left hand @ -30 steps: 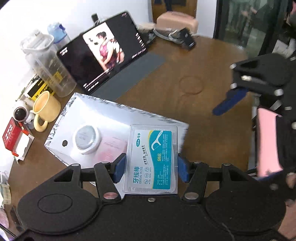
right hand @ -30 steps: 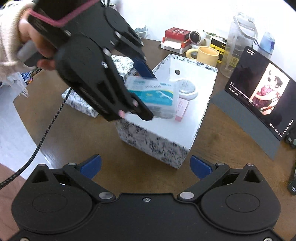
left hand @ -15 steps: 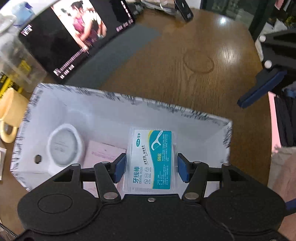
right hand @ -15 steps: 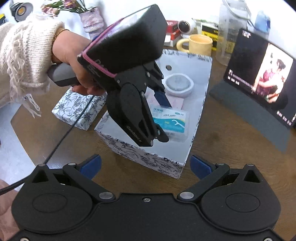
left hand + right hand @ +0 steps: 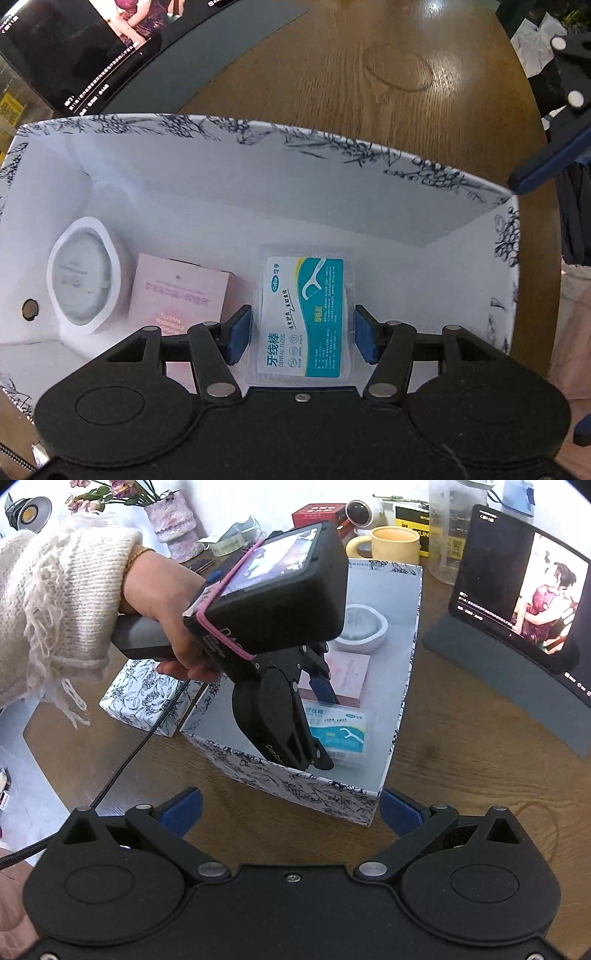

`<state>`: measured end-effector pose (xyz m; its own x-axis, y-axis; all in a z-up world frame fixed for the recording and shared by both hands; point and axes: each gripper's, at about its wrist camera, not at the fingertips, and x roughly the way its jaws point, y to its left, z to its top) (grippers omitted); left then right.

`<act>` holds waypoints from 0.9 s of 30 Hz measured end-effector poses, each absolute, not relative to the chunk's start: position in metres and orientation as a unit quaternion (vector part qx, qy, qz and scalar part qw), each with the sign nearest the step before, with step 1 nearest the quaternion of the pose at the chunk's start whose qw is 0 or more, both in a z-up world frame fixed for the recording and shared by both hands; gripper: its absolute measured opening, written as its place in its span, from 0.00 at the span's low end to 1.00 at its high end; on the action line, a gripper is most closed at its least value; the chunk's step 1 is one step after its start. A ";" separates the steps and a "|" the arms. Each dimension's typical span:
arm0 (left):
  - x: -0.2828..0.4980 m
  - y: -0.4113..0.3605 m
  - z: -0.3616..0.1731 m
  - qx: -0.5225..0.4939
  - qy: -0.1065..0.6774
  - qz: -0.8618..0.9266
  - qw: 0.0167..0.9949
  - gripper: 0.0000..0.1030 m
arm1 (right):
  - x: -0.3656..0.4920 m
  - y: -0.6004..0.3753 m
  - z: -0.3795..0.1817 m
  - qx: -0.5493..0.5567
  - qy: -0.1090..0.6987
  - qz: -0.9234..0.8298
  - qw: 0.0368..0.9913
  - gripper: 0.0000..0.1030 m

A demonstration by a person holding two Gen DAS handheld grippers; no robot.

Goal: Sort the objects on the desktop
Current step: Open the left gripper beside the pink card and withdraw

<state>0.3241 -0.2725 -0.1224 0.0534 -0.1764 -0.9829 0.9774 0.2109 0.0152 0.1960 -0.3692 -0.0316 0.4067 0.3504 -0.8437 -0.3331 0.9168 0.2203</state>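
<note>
My left gripper is shut on a clear pack of dental floss with a blue-and-white label, its blue pads on the pack's two long sides. The pack sits low inside the white box with the dark floral print, right of a pink carton and a white round case. From the right wrist view, a hand in a cream knit sleeve holds the left gripper tilted down into the box, the floss pack near its front wall. My right gripper is open and empty, just in front of the box.
A tablet on a grey stand plays video to the right of the box. The floral box lid lies to the left. A yellow mug, a clear jug, a red carton and a vase stand behind.
The left gripper has come down from above the box into it, carrying the floss pack to near the box floor. The right gripper has stayed open in front of the box.
</note>
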 end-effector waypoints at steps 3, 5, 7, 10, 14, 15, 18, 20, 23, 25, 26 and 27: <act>0.322 -0.270 -0.126 0.412 0.494 -0.477 0.599 0.55 | 0.195 -0.369 -0.032 0.009 0.506 0.202 0.838 1.00; 0.320 -0.268 -0.128 0.419 0.493 -0.471 0.599 0.55 | 0.195 -0.369 -0.032 0.008 0.508 0.202 0.838 1.00; 0.318 -0.265 -0.127 0.423 0.489 -0.468 0.602 0.56 | 0.195 -0.369 -0.032 0.008 0.509 0.201 0.837 1.00; 0.314 -0.262 -0.126 0.434 0.483 -0.456 0.609 0.62 | 0.196 -0.368 -0.033 0.007 0.510 0.199 0.837 1.00; 0.315 -0.254 -0.116 0.419 0.484 -0.450 0.622 0.65 | 0.196 -0.366 -0.033 0.005 0.509 0.198 0.838 1.00; 0.314 -0.251 -0.113 0.420 0.478 -0.444 0.631 0.70 | 0.196 -0.365 -0.033 0.004 0.508 0.198 0.838 1.00; 0.310 -0.242 -0.099 0.425 0.451 -0.428 0.658 0.86 | 0.195 -0.364 -0.032 0.004 0.508 0.195 0.839 1.00; 0.309 -0.234 -0.089 0.418 0.440 -0.421 0.674 0.89 | 0.195 -0.363 -0.032 0.008 0.508 0.192 0.840 1.00; 0.312 -0.224 -0.074 0.397 0.434 -0.408 0.698 0.91 | 0.192 -0.361 -0.030 0.011 0.506 0.187 0.842 1.00; 0.310 -0.219 -0.061 0.385 0.423 -0.397 0.717 0.93 | 0.190 -0.359 -0.028 0.012 0.504 0.183 0.844 1.00; 0.308 -0.213 -0.058 0.380 0.417 -0.393 0.726 0.94 | 0.189 -0.358 -0.027 0.013 0.503 0.182 0.845 1.00; 0.305 -0.211 -0.051 0.373 0.411 -0.387 0.736 0.95 | 0.187 -0.357 -0.025 0.015 0.502 0.180 0.846 1.00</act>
